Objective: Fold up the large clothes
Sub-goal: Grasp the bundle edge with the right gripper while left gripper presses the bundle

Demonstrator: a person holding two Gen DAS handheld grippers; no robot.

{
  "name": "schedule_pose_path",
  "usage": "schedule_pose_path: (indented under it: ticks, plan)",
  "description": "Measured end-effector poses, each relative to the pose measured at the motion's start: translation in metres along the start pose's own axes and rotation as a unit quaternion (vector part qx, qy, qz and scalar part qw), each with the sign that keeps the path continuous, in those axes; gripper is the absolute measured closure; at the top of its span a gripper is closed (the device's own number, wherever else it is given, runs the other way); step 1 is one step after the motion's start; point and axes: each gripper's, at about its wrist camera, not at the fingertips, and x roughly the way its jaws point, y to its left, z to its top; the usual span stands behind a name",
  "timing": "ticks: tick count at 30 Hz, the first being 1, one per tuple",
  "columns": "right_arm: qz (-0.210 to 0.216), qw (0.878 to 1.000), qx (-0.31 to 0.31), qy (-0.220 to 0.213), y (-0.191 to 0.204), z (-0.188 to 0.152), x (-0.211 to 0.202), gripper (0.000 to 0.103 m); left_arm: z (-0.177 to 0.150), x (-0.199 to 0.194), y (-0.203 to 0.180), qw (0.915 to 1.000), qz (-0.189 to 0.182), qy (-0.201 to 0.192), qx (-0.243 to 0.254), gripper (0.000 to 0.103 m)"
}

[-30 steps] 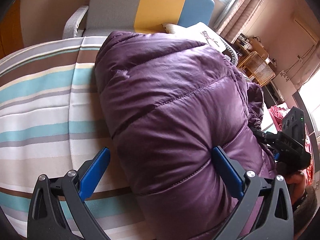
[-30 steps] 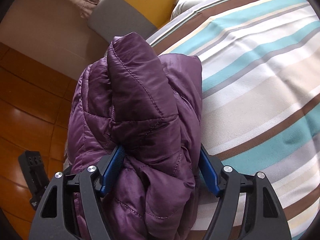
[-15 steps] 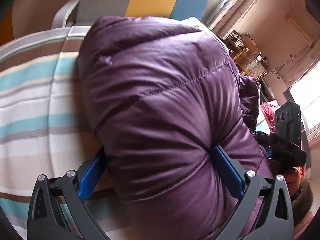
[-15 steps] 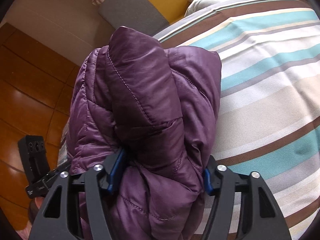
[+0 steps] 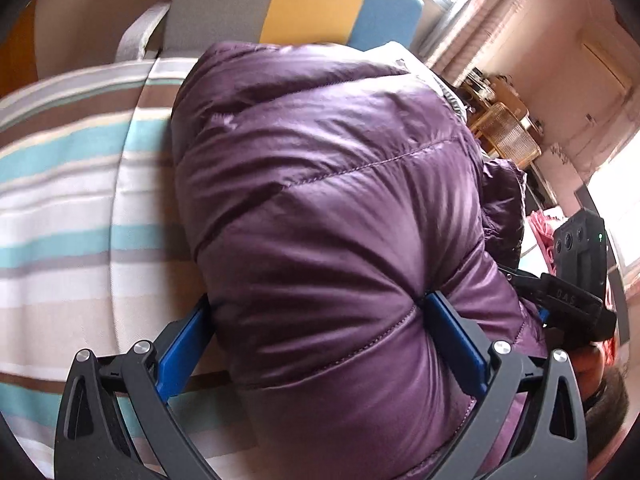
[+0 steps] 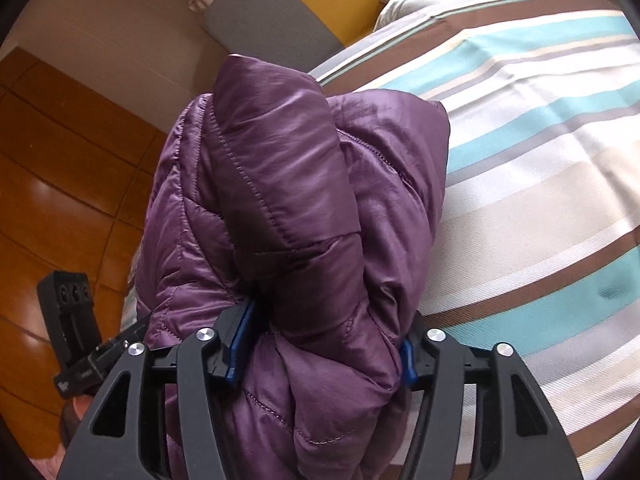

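Both-sided, purple jacket [image 5: 336, 240] bulges between each tool's blue pads [image 6: 240, 344].

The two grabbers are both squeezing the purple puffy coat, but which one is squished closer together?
The right gripper. Its blue pads are almost buried in a tight bunch of the purple jacket. The left gripper spreads wider around a big puffy fold.

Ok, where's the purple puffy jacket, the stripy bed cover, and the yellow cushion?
purple puffy jacket [image 5: 340, 240], left wrist view, on its big quilted panel.
stripy bed cover [image 6: 540, 208], right wrist view, on a pale stripe beside the jacket.
yellow cushion [image 5: 316, 0], left wrist view, on its yellow middle band.
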Motion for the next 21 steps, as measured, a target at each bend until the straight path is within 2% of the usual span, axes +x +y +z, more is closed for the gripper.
schedule_pose_path:
  ticks: [3, 8, 10, 14, 16, 21]
  plan:
    - [-0.002, 1.0, -0.002, -0.004, 0.0, 0.0, 0.003, 0.045, -0.005, 0.003, -0.002, 1.0, 0.003, -0.002, -0.005, 0.002]
    - [-0.005, 1.0, -0.011, -0.015, 0.007, -0.013, -0.003, 0.055, -0.009, 0.003, -0.008, 0.9999, 0.009, -0.005, 0.004, 0.003]
    - [-0.004, 1.0, -0.018, -0.021, 0.012, -0.016, -0.007, 0.062, -0.01, 0.0, -0.012, 0.9998, 0.007, -0.01, 0.014, 0.011]
    - [0.005, 0.999, -0.021, -0.039, 0.016, -0.021, -0.017, 0.07, -0.011, -0.009, -0.019, 0.9992, 0.007, -0.02, 0.034, 0.026]
    - [0.009, 0.998, -0.029, -0.052, 0.019, -0.022, -0.025, 0.073, -0.011, -0.016, -0.02, 0.9989, 0.005, -0.025, 0.04, 0.037]
    - [0.023, 0.996, -0.038, -0.079, 0.029, -0.036, -0.038, 0.075, -0.012, -0.034, -0.024, 0.9972, 0.006, -0.044, 0.06, 0.048]
